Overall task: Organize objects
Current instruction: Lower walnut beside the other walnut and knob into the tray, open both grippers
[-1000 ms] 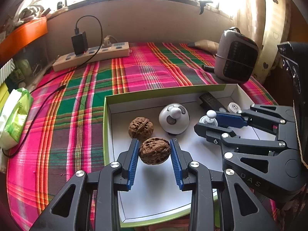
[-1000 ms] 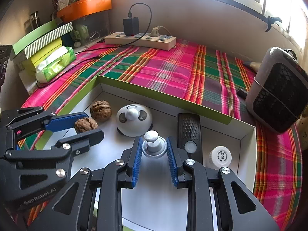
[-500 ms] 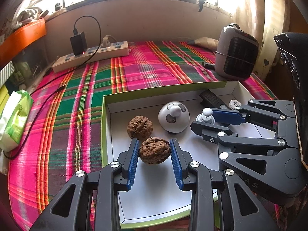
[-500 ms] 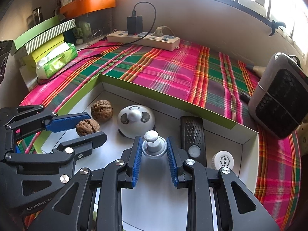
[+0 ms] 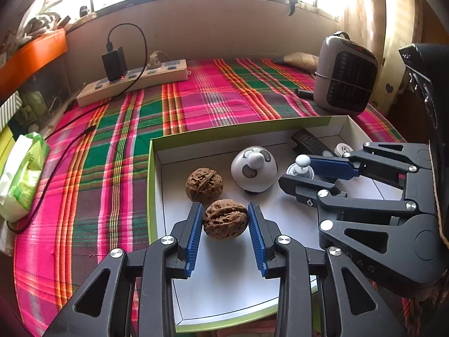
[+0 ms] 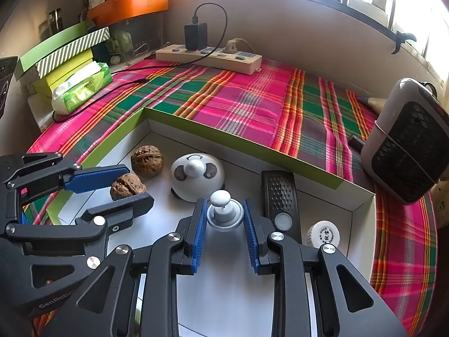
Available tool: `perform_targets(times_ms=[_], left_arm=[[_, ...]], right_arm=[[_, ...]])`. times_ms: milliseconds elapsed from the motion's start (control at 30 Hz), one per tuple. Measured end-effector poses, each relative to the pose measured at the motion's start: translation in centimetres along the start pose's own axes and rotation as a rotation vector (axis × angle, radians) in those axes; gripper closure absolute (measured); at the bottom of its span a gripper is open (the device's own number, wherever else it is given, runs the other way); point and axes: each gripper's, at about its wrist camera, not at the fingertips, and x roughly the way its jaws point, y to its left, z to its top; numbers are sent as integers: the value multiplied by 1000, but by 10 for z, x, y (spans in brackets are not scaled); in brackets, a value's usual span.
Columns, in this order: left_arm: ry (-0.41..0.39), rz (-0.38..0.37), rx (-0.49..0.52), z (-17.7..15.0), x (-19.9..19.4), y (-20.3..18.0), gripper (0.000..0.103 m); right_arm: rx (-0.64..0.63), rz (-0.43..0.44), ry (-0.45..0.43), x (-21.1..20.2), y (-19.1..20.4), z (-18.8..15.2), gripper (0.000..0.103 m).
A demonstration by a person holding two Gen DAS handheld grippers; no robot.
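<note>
Walnut sits between the L gripper pads, near-left in the box. Both blue pads press its sides, so we read this as a grip at medium width. We cannot tell if the nut is lifted or resting on the box floor. We judge the side-on hold suits the rough, round shell: ribbed pads bite it and stop roll.

2nd walnut lies just beyond, near the box's left wall, apart from the pads. Pairing the two nuts at the left looks like sorting by kind.

R gripper closes narrow on the knob piece, a small grey base w/ a white ball on top, mid-box. Pads meet the base, not the ball; we judge the wider, lower part gives a steadier hold. Lifted or not: cannot tell.

Other items in the box:
- Panda dome, mid, between nuts and knob piece.
- Remote, right of the knob piece, lying flat along the far-to-near line.
- White cap, near-right, beside the remote.

Box rests on a plaid cloth. Power strip runs along the far wall; heater stands far-right, outside the box. Tissue pack lies at the left edge.

Both grippers angle down into the box side by side w/o touching.
</note>
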Motion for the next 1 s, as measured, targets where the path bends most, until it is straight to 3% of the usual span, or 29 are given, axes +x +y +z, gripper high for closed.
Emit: perform_targets(times_ms=[1000], left_arm=[[-2, 8, 1, -1, -6, -1, 69]], right_arm=[[17, -12, -16, -6, -2, 0, 68]])
